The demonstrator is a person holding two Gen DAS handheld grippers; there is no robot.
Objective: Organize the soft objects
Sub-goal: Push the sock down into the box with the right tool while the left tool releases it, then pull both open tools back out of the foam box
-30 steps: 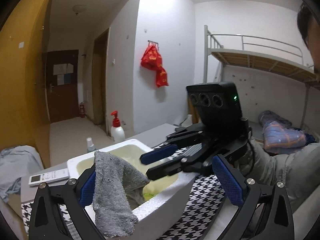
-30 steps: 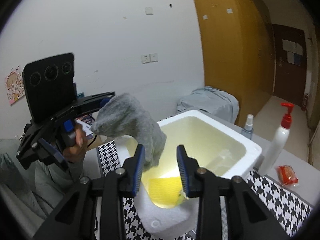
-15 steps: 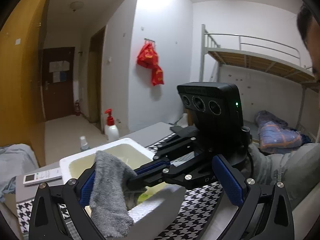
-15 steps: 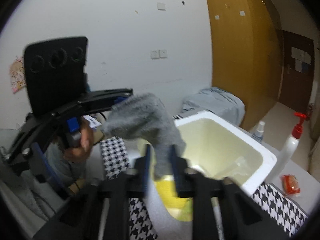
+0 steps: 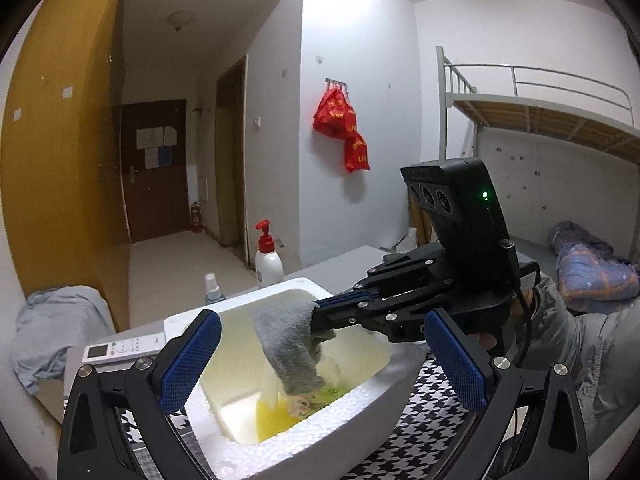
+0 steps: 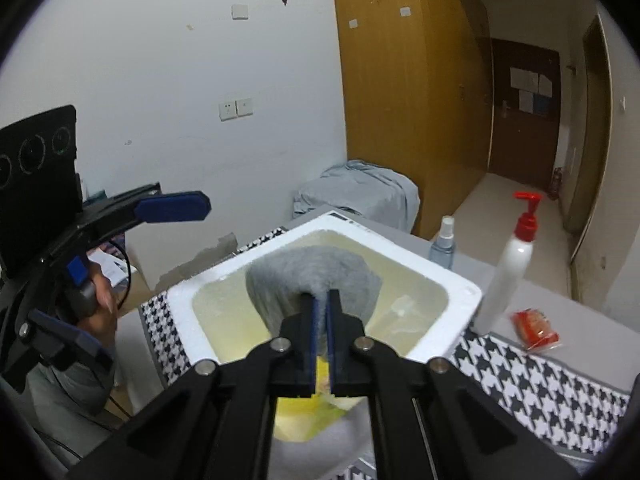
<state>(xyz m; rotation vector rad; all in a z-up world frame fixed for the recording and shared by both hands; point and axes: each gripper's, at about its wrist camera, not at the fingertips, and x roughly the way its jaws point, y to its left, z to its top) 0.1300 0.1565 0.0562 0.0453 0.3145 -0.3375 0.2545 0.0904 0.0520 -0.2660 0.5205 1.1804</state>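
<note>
Left wrist view: the left gripper (image 5: 320, 364) stands wide apart in the foreground, its two blue pads empty, one on each side of a white foam box (image 5: 304, 436). Straight ahead of it, the right gripper (image 5: 320, 316) reaches in from the right and pinches one grey sock (image 5: 290, 350), which hangs down over the box's open mouth. Beneath the sock, in the bottom of the box, lie yellow and greenish soft items, too jumbled to count. Beyond the box, farther from the tool, stand one white pump bottle with a red top (image 5: 269, 260) and one small spray bottle (image 5: 213, 289); to the tool's left lies one white remote control (image 5: 124, 347).

Right wrist view: the right gripper (image 6: 321, 316) is clamped tight on the grey sock (image 6: 314, 276), whose fabric bunches into a dome just past the fingertips, above the inside of the foam box (image 6: 452, 286). The left gripper (image 6: 172, 208) sits off to the left, released and apart from the sock. One red packet (image 6: 536, 330) lies to the right on the houndstooth cloth (image 6: 540, 384).

To do this step well, I judge the sock should be lowered until most of it rests inside the walls, clear of the rim, before the jaws part; letting go high risks it draping over the edge.
</note>
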